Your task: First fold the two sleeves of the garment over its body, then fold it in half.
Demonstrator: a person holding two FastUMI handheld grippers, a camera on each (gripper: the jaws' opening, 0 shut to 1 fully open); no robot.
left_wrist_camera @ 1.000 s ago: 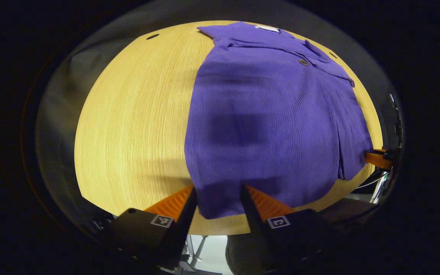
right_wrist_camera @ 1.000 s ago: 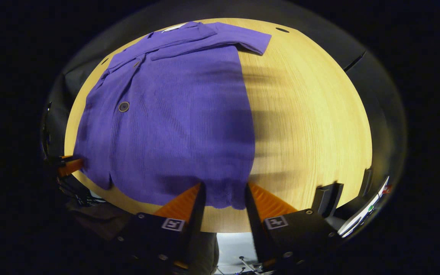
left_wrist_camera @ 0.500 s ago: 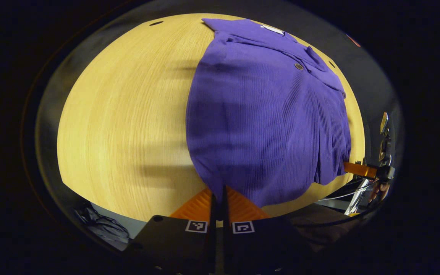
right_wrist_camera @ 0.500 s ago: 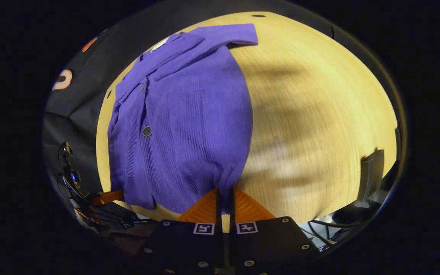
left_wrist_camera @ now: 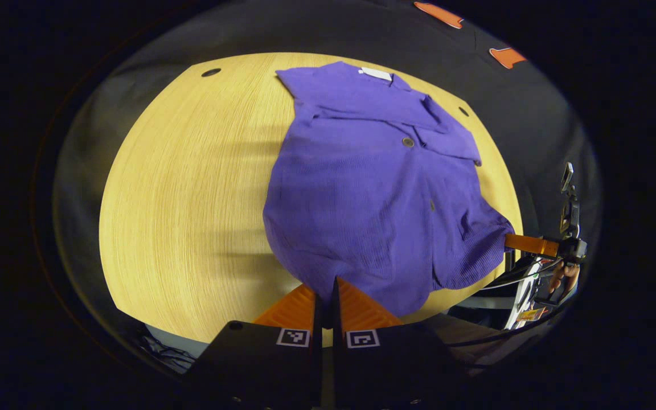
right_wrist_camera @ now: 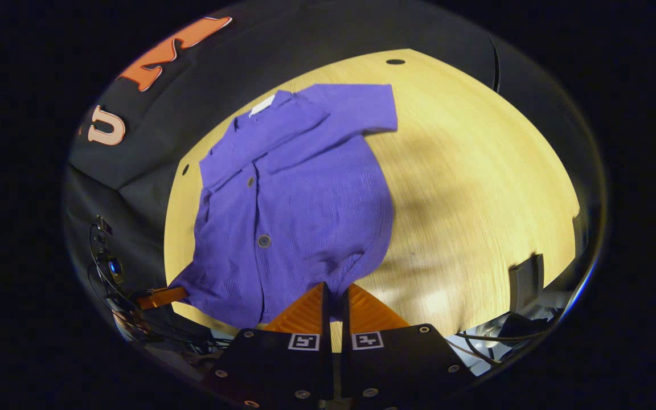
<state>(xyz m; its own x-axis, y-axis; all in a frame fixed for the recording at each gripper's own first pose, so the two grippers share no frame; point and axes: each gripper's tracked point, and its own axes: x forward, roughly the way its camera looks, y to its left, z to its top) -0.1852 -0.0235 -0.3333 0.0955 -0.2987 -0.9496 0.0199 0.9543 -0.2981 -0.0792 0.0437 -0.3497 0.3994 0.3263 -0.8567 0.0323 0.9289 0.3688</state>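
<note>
A purple button-up shirt [left_wrist_camera: 373, 188] lies on the round wooden table [left_wrist_camera: 185, 188], collar at the far side, both short sleeves folded over its chest. My left gripper [left_wrist_camera: 324, 287] is shut on one near hem corner, which is lifted off the table. In the right gripper view the same shirt [right_wrist_camera: 299, 216] spreads ahead, and my right gripper [right_wrist_camera: 335, 293] is shut on the other hem corner, also raised. Each view catches the other gripper pinching the hem at the side, the right gripper [left_wrist_camera: 524, 244] and the left gripper [right_wrist_camera: 160, 296].
Bare wood stretches left of the shirt in the left gripper view and right of it in the right gripper view [right_wrist_camera: 476, 188]. A dark stand [right_wrist_camera: 524, 282] sits at the table's near right edge. Cables [right_wrist_camera: 109, 267] hang below the table edge. A small hole [left_wrist_camera: 210, 72] marks the far tabletop.
Both grippers, open around the hem a second ago, have shut on its corners and risen, lifting the hem and pulling the shirt's lower part into folds.
</note>
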